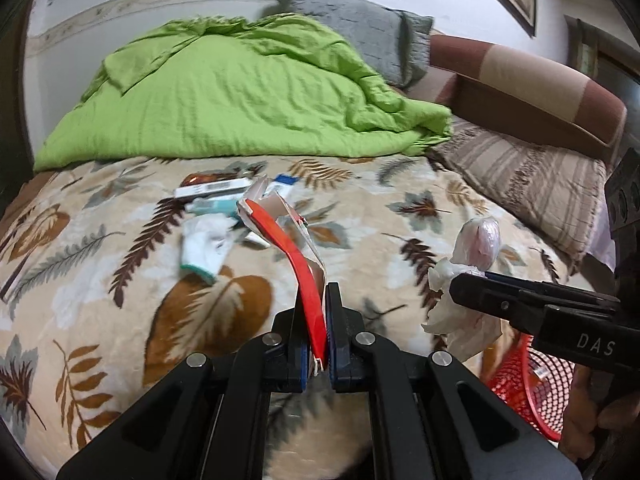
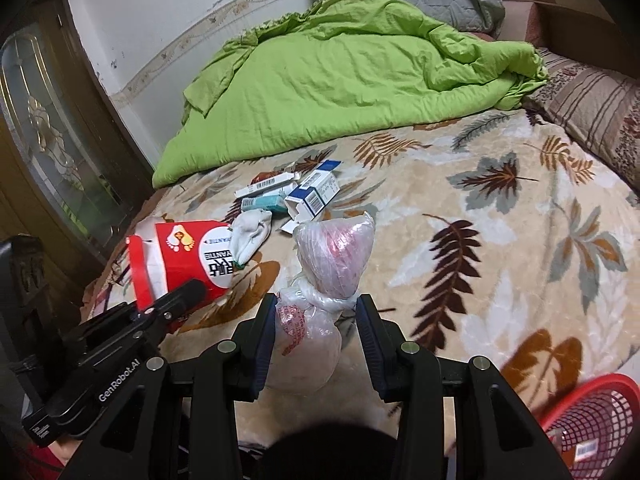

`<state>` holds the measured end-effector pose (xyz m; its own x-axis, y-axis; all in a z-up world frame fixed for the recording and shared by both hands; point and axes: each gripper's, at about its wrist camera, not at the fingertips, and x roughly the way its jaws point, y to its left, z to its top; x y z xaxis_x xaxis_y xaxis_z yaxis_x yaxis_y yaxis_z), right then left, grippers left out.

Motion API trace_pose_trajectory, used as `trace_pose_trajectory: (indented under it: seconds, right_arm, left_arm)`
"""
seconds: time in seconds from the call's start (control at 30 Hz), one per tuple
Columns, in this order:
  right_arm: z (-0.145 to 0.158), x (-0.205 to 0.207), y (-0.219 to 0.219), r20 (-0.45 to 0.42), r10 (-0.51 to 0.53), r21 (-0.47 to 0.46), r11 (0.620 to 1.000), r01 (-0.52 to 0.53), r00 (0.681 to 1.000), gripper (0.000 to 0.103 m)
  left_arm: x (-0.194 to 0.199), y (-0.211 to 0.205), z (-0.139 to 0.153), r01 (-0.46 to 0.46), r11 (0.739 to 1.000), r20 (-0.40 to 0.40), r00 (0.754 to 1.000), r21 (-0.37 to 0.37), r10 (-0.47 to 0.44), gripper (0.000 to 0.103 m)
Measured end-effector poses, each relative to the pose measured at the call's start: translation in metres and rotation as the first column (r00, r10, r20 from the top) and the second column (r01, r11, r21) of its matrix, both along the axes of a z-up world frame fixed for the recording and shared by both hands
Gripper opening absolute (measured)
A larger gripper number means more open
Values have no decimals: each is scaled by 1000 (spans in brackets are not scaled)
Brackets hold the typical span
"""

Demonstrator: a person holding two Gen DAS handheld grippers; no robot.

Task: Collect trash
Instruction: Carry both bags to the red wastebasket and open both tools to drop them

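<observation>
Left wrist view: left gripper (image 1: 316, 316) fingers clamp the red carton (image 1: 280, 228), long axis pointing away; right gripper (image 2: 316, 320) fingers pinch a knotted plastic bag (image 2: 334, 256), contents unclear.

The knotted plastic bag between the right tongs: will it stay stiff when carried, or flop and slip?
The knotted plastic bag probably flops: it bulges softly on both sides of the knot. Its thin film looks smooth, so it may slip. It seems light, since the right tongs carry it above the blanket.
</observation>
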<state>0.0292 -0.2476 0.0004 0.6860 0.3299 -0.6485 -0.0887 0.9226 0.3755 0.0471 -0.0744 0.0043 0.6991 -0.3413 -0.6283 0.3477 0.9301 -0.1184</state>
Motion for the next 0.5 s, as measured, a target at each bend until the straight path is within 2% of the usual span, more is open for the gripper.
trace_pose_trajectory:
  seconds: [0.3, 0.4, 0.5]
  right_arm:
    - [13, -54, -58, -2, -84, 15, 996, 84, 996, 43]
    - [11, -76, -86, -26, -136, 21, 990, 137, 990, 43]
    - [7, -98, -115, -56, -199, 24, 979, 201, 978, 43]
  left_arm:
    - [-28, -45, 17, 142, 990, 3, 990, 6, -142, 6]
    - [-41, -64, 20, 205, 979, -11, 979, 8, -205, 6]
    - [-55, -88, 20, 287, 958, -32, 958, 9, -286, 6]
